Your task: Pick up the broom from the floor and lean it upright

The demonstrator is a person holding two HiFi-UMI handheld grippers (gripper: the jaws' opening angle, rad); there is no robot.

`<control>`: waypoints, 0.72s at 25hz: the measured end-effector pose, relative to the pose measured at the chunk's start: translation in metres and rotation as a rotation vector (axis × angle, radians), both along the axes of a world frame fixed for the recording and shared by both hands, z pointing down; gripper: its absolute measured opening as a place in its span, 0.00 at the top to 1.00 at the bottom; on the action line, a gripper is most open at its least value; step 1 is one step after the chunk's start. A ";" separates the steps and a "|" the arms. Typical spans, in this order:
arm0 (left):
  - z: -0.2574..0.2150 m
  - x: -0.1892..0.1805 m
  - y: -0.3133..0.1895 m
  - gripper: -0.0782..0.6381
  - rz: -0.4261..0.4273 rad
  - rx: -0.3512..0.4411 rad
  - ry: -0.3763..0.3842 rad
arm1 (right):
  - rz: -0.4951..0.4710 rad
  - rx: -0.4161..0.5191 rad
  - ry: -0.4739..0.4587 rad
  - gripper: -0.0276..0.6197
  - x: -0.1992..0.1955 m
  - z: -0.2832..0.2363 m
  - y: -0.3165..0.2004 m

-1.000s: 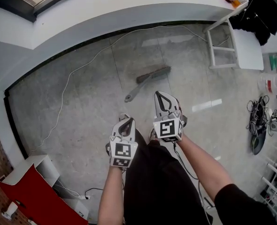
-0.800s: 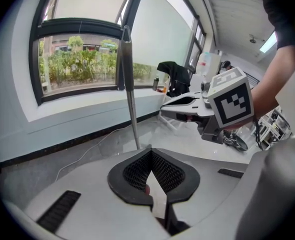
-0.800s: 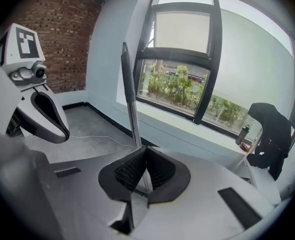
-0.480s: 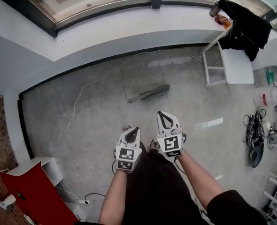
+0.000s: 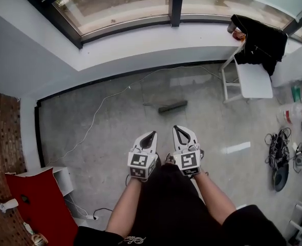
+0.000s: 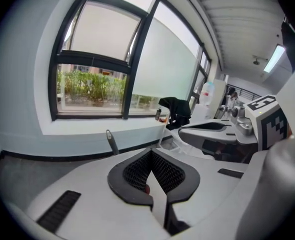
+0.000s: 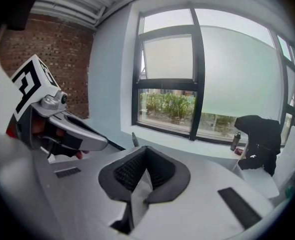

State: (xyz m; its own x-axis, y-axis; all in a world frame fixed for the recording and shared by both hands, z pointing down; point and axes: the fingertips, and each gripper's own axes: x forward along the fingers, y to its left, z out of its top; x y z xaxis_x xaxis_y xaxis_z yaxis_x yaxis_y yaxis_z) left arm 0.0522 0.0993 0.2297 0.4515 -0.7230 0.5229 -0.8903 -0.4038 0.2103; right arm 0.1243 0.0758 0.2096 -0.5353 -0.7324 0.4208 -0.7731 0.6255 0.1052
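Both closed, empty: left claw [image 5: 152, 134], right claw [image 5: 176, 128]; only head view shows broom head [image 5: 172, 106].

Left gripper [image 5: 152, 134] and right gripper [image 5: 177, 128] have risen, apparently as the person straightens.

Grey tiled floor [image 5: 110, 152], broom [image 5: 172, 106], white cable [image 5: 93, 118]

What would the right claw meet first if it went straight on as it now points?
Probably the broom: its head lies on the floor in line ahead of the right claw, and a grey handle tip shows just past it. Depth is unclear; it might pass over to the wall.
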 end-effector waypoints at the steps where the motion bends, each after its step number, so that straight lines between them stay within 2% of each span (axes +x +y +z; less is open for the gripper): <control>1: -0.013 0.001 0.002 0.88 -0.001 0.019 0.006 | -0.002 0.012 -0.008 0.95 -0.001 -0.012 0.005; 6: -0.063 0.007 0.015 0.88 -0.042 0.113 0.028 | -0.027 0.087 -0.051 0.95 0.002 -0.068 0.025; 9: -0.082 0.011 0.019 0.88 -0.060 0.162 0.030 | -0.024 0.100 -0.096 0.95 0.006 -0.088 0.030; 18: -0.093 0.036 0.024 0.88 0.000 0.184 0.034 | 0.012 0.122 -0.137 0.95 0.030 -0.111 0.032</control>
